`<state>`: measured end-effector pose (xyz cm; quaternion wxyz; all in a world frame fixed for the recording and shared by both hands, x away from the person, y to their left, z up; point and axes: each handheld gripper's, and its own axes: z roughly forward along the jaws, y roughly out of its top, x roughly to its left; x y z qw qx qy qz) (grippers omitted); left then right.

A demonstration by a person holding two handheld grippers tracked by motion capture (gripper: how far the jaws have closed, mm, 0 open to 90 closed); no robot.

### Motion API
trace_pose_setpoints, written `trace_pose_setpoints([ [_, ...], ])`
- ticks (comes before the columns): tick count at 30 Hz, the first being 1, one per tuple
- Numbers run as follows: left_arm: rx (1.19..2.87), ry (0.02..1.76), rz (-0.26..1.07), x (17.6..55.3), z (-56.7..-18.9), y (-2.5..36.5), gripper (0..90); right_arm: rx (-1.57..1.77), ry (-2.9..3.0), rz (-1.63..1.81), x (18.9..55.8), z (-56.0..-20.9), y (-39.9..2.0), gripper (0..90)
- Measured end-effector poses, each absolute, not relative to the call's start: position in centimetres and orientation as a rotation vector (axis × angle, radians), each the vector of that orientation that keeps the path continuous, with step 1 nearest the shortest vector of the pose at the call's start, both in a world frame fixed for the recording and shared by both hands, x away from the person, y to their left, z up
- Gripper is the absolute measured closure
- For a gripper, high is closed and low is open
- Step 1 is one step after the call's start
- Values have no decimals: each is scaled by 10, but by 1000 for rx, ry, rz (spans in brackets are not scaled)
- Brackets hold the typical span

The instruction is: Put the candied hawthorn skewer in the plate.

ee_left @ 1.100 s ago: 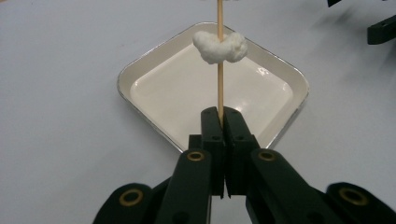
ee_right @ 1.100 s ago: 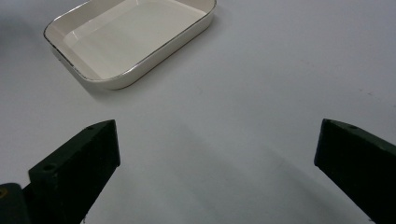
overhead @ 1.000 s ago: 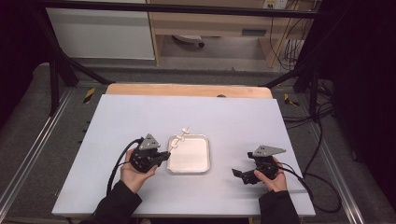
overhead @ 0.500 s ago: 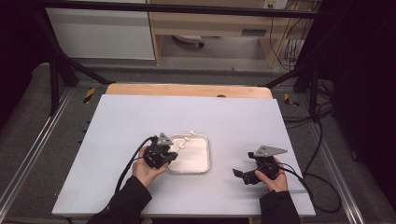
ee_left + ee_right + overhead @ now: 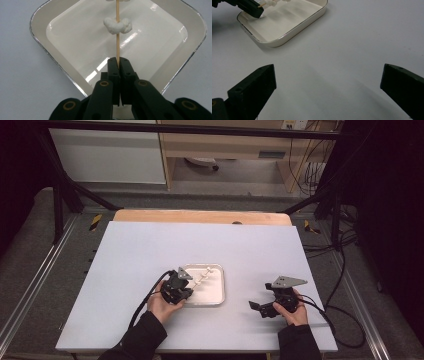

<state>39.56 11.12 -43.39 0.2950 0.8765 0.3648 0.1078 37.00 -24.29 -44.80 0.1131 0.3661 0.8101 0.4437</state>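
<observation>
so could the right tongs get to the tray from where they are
Probably yes. The right tongs are open and point toward the tray across bare table. The left tongs, holding the skewer, work only at its far side.

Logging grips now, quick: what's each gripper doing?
Left gripper: shut on the wooden skewer.
Right gripper: open, empty.

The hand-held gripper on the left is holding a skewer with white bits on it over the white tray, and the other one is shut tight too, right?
Not quite. The right hand-held gripper is open: the right gripper view shows its jaws wide apart over the bare table. The left hand-held gripper does pinch the skewer with white pieces above the white tray.
</observation>
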Motion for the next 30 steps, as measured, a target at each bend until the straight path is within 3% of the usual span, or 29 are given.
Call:
trace_pose_setpoints([
  [13, 2332, 974, 286, 395, -433, 113, 853, 1069, 2377, 1304, 370, -448, -243, 9],
  [20, 2299, 950, 305, 393, -424, 120, 722, 1065, 2374, 1309, 369, -447, -243, 9],
  [30, 2289, 895, 303, 389, -416, 134, 403, 1067, 2373, 1303, 369, -447, -243, 9],
])
